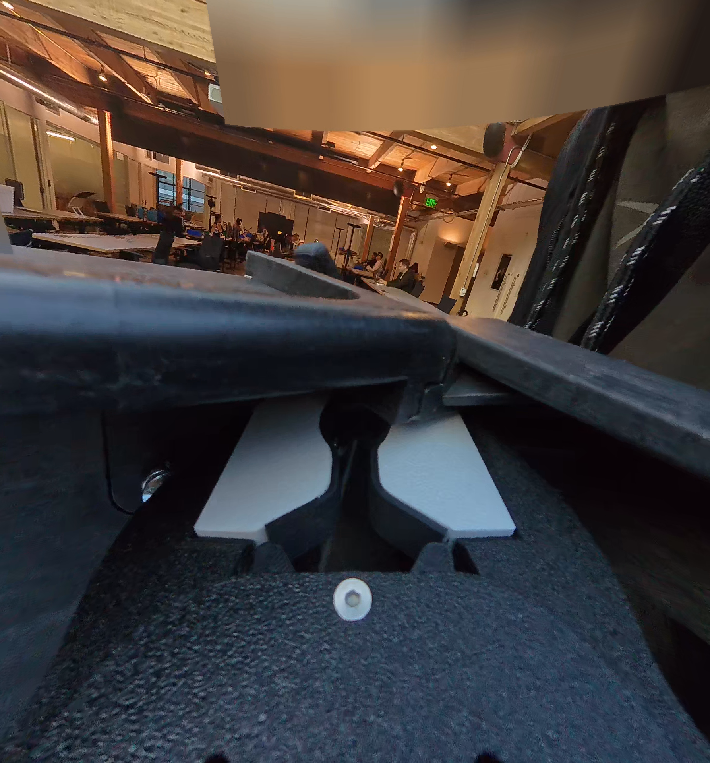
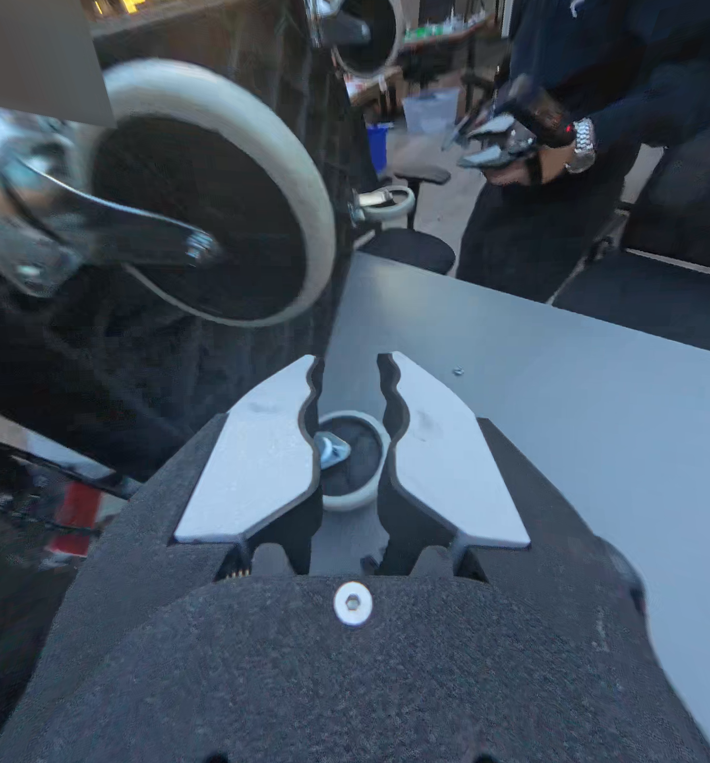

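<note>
Grey tabletop (image 2: 551,392), right tongs (image 2: 349,371) around small grey-rimmed caster (image 2: 351,458)

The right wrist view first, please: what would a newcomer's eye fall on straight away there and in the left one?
In the right wrist view, a large blurred caster wheel looms upper left, and a small caster lies on the grey table between the right gripper fingers. The left gripper is tucked under a black frame.

A small caster (image 2: 351,462) sits on the table (image 2: 551,392) between the right gripper's (image 2: 347,363) fingers — a large wheel (image 2: 204,194) hangs up-left. A person (image 2: 592,124) stands behind the table.
</note>
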`<state>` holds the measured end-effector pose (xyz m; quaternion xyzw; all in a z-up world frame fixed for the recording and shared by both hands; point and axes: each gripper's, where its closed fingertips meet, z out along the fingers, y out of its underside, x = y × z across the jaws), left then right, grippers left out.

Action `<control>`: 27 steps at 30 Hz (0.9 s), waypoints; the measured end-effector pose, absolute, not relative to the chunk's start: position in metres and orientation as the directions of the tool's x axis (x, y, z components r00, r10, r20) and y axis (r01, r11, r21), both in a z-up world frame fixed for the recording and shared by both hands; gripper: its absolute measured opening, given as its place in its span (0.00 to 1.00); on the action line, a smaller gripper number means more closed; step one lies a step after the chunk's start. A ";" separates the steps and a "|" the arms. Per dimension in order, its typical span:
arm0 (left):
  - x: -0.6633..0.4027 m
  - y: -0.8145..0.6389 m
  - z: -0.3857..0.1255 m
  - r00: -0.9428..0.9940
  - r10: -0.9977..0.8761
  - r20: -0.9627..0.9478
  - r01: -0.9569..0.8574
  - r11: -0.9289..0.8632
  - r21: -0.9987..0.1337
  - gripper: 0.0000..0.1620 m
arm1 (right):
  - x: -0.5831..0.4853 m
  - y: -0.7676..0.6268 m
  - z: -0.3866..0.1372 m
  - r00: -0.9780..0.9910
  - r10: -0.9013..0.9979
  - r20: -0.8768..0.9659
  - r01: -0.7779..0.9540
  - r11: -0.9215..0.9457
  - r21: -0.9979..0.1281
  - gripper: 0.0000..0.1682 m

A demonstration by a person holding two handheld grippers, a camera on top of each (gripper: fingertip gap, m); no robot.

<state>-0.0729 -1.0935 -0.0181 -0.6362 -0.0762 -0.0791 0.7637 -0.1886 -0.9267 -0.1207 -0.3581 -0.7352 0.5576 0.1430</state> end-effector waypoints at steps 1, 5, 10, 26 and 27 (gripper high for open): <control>-0.073 -1.093 -0.018 0.976 -0.026 0.215 0.217 0.178 -0.960 0.06 | -0.205 -0.930 -0.136 -0.714 0.688 -0.131 0.366 0.207 -0.907 0.18; -0.073 -1.093 -0.018 0.976 -0.029 0.215 0.216 0.180 -0.960 0.06 | -0.280 -0.961 -0.194 -0.811 0.579 0.079 0.274 0.496 -0.824 0.18; -0.073 -1.093 -0.018 0.975 -0.031 0.221 0.223 0.184 -0.957 0.06 | -0.355 -0.994 -0.292 -0.942 0.299 0.152 0.127 0.738 -0.662 0.18; -0.073 -1.093 -0.018 0.974 -0.053 0.219 0.225 0.186 -0.956 0.06 | -0.409 -1.013 -0.398 -0.986 -0.097 0.136 -0.141 0.921 -0.363 0.18; -0.073 -1.093 -0.018 0.974 -0.053 0.219 0.225 0.185 -0.957 0.06 | -0.410 -1.013 -0.401 -0.986 -0.106 0.131 -0.146 0.928 -0.344 0.18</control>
